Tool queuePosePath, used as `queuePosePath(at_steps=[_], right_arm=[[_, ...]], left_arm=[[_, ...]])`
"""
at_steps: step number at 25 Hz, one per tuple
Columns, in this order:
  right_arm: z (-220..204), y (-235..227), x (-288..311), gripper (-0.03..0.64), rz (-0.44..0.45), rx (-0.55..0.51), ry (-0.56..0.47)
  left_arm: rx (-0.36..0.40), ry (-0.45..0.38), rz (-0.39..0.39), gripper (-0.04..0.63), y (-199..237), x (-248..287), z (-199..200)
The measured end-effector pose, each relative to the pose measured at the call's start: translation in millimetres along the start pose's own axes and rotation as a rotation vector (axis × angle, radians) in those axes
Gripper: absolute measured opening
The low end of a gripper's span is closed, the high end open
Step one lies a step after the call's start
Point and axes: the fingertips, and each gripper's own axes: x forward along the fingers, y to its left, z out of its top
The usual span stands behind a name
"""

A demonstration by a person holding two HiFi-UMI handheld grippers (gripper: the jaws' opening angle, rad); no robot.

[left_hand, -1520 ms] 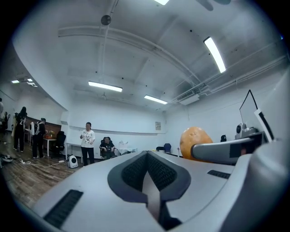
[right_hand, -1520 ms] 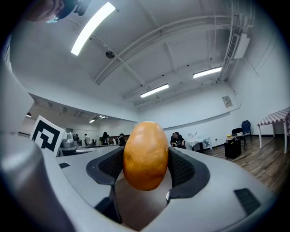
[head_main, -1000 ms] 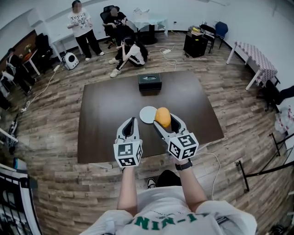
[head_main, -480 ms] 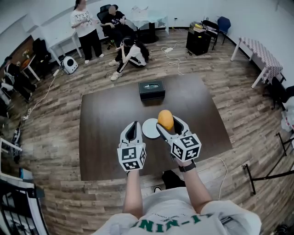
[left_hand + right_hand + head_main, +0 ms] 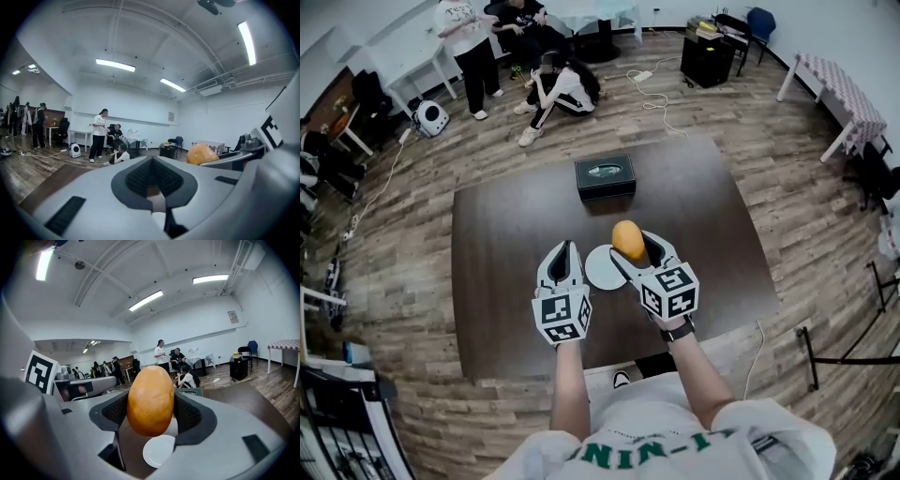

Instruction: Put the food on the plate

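An oval orange-yellow food item (image 5: 628, 240) is held above the dark table (image 5: 516, 234), with my right gripper (image 5: 630, 247) shut on it. In the right gripper view the food (image 5: 150, 400) fills the space between the black pads, and the small white plate (image 5: 158, 450) lies below it. From the head view the plate (image 5: 598, 270) sits just left of and under the food, bare. My left gripper (image 5: 562, 255) hovers to the left of the plate with its jaws together and nothing in them. The left gripper view shows the food (image 5: 202, 154) off to its right.
A black box (image 5: 605, 175) stands at the table's far edge. Several people (image 5: 558, 89) stand or sit on the wooden floor beyond it. A table with a checked cloth (image 5: 839, 94) stands at the far right, and cables (image 5: 652, 89) lie on the floor.
The head view has shifted, so the table sits differently in frame. The right gripper still grips the food beside the plate's right edge. The left gripper keeps its place.
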Motion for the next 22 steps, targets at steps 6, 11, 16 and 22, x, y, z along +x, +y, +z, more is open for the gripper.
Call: queuePosePath(at_steps=[6, 11, 16, 22], right_arm=[[-28, -32, 50, 0.307, -0.001, 0.013, 0.093], [-63, -43, 86, 0.307, 0.02, 0.043, 0.181], [-104, -50, 119, 0.307, 0.049, 0.061, 0.27], [-158, -56, 149, 0.308, 0.063, 0.039, 0.366]], left_arm=[[-0.01, 0.084, 0.007, 0.014, 15, 44, -38], [-0.039, 0.159, 0.019, 0.014, 31, 69, -73], [-0.069, 0.21, 0.031, 0.014, 42, 88, -105], [-0.077, 0.236, 0.048, 0.014, 51, 102, -136]])
